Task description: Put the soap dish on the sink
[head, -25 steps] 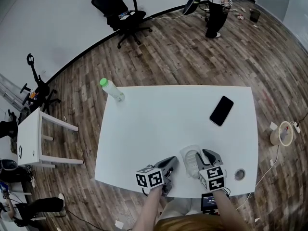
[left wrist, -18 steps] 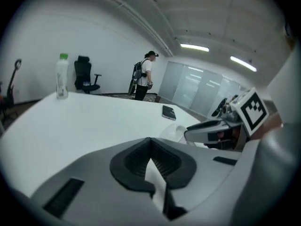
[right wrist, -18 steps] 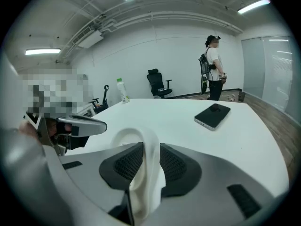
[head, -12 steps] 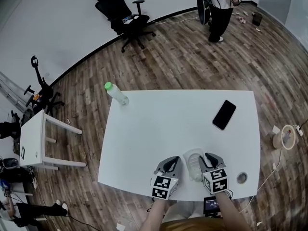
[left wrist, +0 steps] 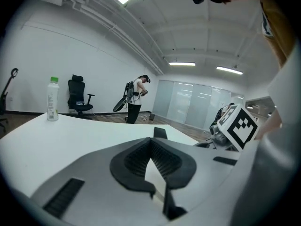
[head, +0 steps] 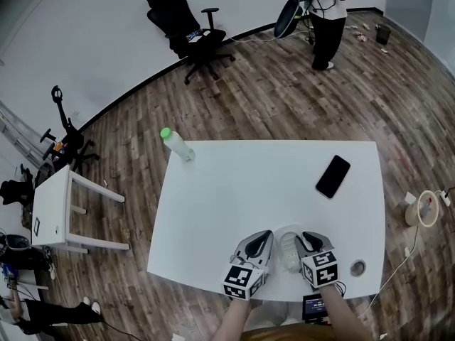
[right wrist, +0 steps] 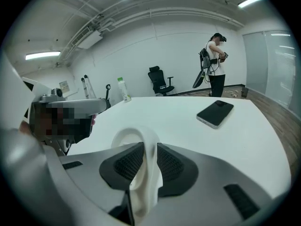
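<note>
The white, translucent soap dish [head: 287, 246] sits near the table's front edge between my two grippers. My right gripper [head: 307, 240] is shut on its right rim. In the right gripper view that rim [right wrist: 143, 147] stands pinched upright between the black pads of the right gripper [right wrist: 146, 166]. My left gripper [head: 260, 240] is shut just left of the dish, raised a little off the table. The left gripper view shows the left gripper [left wrist: 151, 160] with its pads meeting and nothing between them. No sink appears in any view.
On the white table [head: 242, 190] lie a black phone [head: 333, 176] at the far right, a green-capped bottle [head: 175, 143] at the far left corner and a small round ring [head: 357, 267] at the front right. A person [head: 325, 13] stands far off by an office chair [head: 190, 34].
My left gripper has moved right toward the soap dish, risen and rolled. The right gripper has kept still, shut on the dish.
</note>
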Available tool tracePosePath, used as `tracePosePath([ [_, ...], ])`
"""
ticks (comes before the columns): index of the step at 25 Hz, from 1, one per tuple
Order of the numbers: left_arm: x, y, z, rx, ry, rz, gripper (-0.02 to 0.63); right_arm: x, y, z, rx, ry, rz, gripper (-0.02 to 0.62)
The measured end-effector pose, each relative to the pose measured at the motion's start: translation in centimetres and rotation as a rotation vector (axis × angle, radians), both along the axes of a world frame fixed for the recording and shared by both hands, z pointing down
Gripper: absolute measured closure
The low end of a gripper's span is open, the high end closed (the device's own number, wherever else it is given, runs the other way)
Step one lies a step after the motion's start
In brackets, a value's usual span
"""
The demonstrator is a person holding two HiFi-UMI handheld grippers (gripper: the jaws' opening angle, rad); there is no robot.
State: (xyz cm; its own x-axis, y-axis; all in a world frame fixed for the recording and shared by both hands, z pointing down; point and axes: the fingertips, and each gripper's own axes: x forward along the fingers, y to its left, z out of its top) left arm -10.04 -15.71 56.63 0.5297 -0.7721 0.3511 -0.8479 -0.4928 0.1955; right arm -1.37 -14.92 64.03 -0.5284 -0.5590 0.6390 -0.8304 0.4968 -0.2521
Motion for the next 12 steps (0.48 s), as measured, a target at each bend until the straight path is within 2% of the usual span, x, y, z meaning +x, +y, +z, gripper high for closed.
tracePosePath([
  [5, 0.5, 0.2, 0.1, 0.005, -0.081, 0.004, 0.6, -0.1, -0.1, -0.2, 0.021, 0.021, -0.018, 0.499],
  [7, 0.5, 0.2, 0.0, 0.003, -0.085, 0.0, 0.6, 0.0, 0.1, -0.3, 0.027, 0.031, -0.024, 0.5],
  [12, -0.5, -0.6, -0.4, 0.0, -0.08, -0.074, 0.6, 0.6, -0.2, -1.9, 0.091, 0.027, -0.018, 0.503],
])
